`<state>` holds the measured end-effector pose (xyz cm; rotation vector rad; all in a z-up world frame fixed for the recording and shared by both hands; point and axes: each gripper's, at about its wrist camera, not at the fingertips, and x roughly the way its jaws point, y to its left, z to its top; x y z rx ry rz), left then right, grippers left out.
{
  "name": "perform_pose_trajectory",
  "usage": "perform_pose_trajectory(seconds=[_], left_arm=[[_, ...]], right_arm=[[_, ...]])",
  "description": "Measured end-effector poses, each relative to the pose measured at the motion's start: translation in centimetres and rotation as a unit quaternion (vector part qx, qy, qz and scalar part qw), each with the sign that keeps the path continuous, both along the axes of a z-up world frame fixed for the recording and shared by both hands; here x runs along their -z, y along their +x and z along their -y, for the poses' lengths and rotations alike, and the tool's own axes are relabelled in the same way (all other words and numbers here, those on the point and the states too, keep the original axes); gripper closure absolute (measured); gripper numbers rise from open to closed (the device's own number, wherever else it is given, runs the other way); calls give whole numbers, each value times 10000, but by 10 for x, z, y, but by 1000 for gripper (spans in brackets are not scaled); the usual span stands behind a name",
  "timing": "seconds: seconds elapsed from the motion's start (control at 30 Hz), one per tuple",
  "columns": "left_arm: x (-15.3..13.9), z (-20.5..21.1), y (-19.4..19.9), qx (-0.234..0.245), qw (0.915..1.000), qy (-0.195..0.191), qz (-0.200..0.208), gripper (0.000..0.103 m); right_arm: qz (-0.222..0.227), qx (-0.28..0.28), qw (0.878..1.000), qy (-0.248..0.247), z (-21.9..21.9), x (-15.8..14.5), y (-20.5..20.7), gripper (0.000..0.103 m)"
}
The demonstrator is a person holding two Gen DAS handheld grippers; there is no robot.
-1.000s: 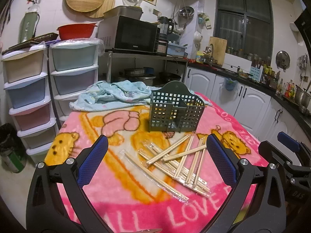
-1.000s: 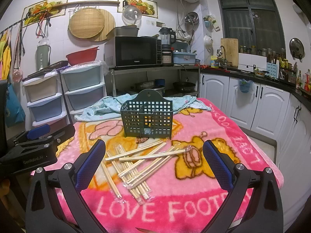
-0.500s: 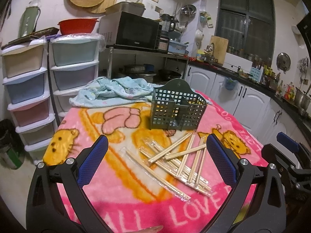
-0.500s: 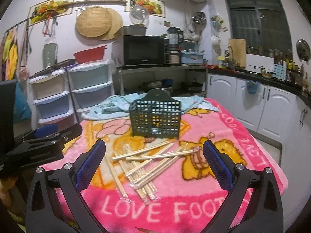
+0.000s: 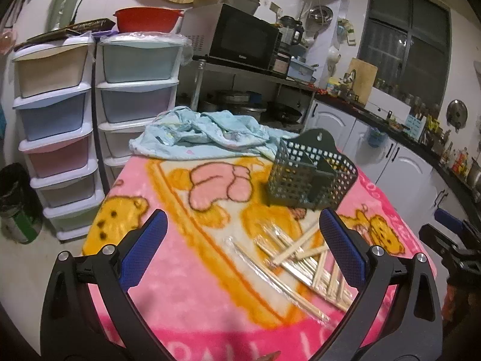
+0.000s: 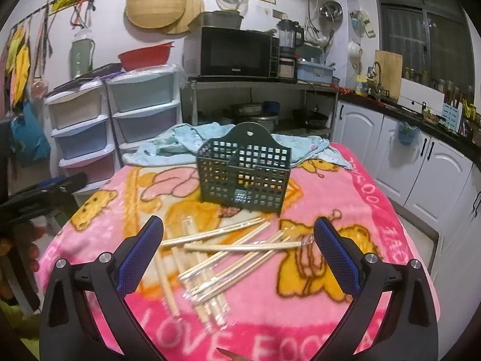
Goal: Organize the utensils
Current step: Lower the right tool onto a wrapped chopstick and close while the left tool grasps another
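Observation:
Several wrapped wooden chopsticks lie in a loose pile on a pink cartoon blanket; they also show in the left wrist view. A dark green perforated utensil holder stands upright just behind the pile and also shows in the left wrist view. My left gripper is open and empty, above the blanket to the left of the pile. My right gripper is open and empty, hovering over the front of the pile.
A crumpled light blue cloth lies at the table's far edge behind the holder. Plastic drawer towers stand left of the table. White cabinets run along the right. The blanket covers the whole tabletop.
Both grippers have moved forward toward the table. The left wrist view has swung left, so the pile and holder now sit toward its right. Both stay open and empty.

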<state>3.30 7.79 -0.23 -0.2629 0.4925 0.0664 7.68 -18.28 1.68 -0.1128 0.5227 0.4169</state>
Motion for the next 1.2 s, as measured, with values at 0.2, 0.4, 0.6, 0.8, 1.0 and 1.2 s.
perform_pose_trajectory(seconds=[0.2,0.4,0.6,0.8,1.0,1.2], left_arm=[[7,-21,33,66,9988,-348,-351,10],[38,-20,69,224,9937,-519,-967,10],[69,-11,88,400,9863,-708,-1437,16],[95,-12,100,353,9779,-950,-1829,31],[112,-15,105,306,9694,-1248,-2093,44],[119,-9,113,343,9667,-1229,-2217,51]], right_arm=[[-437,234,9987,120,11,9,52,6],[-780,432,9958,205,26,27,90,6],[-1107,621,9917,194,44,52,110,7],[-1338,682,9886,93,55,77,122,16],[-1505,671,9863,8,58,95,128,22],[-1742,516,9833,-67,56,110,137,34]])
